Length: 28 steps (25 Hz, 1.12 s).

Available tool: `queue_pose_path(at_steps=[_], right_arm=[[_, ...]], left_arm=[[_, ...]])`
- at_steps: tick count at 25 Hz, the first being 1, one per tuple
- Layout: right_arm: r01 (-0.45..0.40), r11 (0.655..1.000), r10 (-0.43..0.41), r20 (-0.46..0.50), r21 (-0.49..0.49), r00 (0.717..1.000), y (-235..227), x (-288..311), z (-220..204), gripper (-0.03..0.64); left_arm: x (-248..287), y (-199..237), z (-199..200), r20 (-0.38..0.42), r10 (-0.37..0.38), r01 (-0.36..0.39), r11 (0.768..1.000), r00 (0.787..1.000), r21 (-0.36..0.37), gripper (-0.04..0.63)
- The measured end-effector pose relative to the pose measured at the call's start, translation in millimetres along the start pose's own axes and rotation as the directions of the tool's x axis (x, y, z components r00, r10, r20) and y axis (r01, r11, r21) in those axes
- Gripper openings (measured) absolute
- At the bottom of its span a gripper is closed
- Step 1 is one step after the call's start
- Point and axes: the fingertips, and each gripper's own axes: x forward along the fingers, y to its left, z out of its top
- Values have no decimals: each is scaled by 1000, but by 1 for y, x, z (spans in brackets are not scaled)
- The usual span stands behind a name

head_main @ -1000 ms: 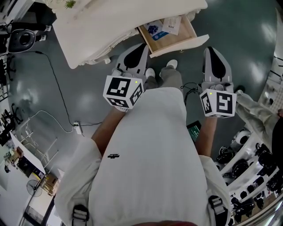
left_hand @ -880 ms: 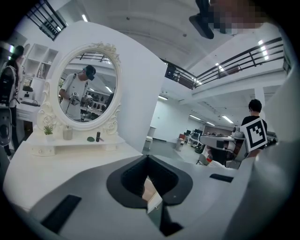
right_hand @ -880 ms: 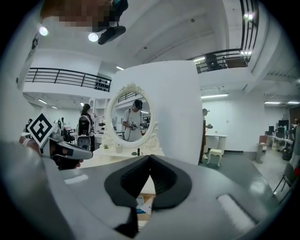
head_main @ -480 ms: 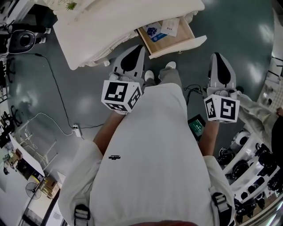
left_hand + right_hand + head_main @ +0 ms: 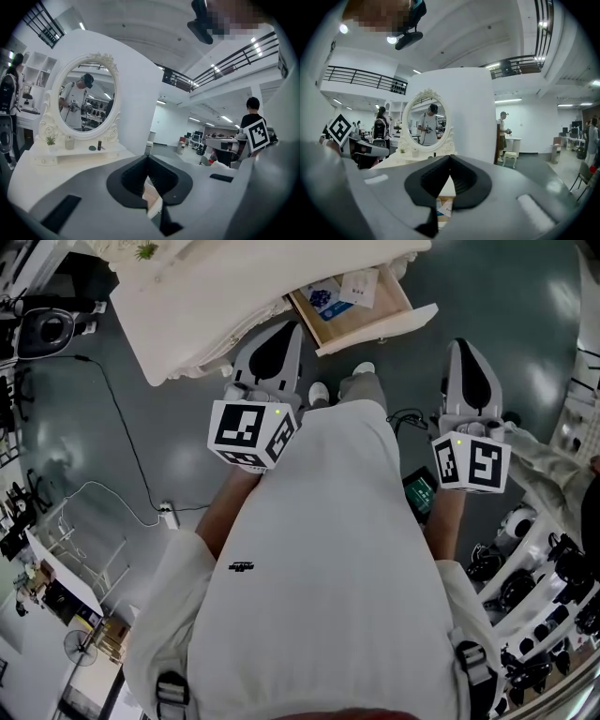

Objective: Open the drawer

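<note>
Seeing the drawer (image 5: 361, 310) pulled out just ahead of our left tool (image 5: 286, 338) & ahead-left of our right tool (image 5: 462, 345); we hold both tools w/ jaws pressed together, nothing btw them; papers (image 5: 359, 287) lie inside, mirror (image 5: 84, 101) stands on tabletop (image 5: 216, 296) beyond.

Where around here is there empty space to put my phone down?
The white tabletop is mostly bare in front of the mirror. In the open drawer, the front half is bare wood; a blue packet and white card fill the back. The right-hand racks are crowded.
</note>
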Motion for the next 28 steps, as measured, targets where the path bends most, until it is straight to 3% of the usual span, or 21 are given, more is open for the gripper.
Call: queue_pose_path(at_steps=[28], right_arm=[[-27,1000,27,-13,-4,1000,14,-8,-1,11]], left_arm=[[3,-1,0,0,-28,28,1000,1000,-10,9]])
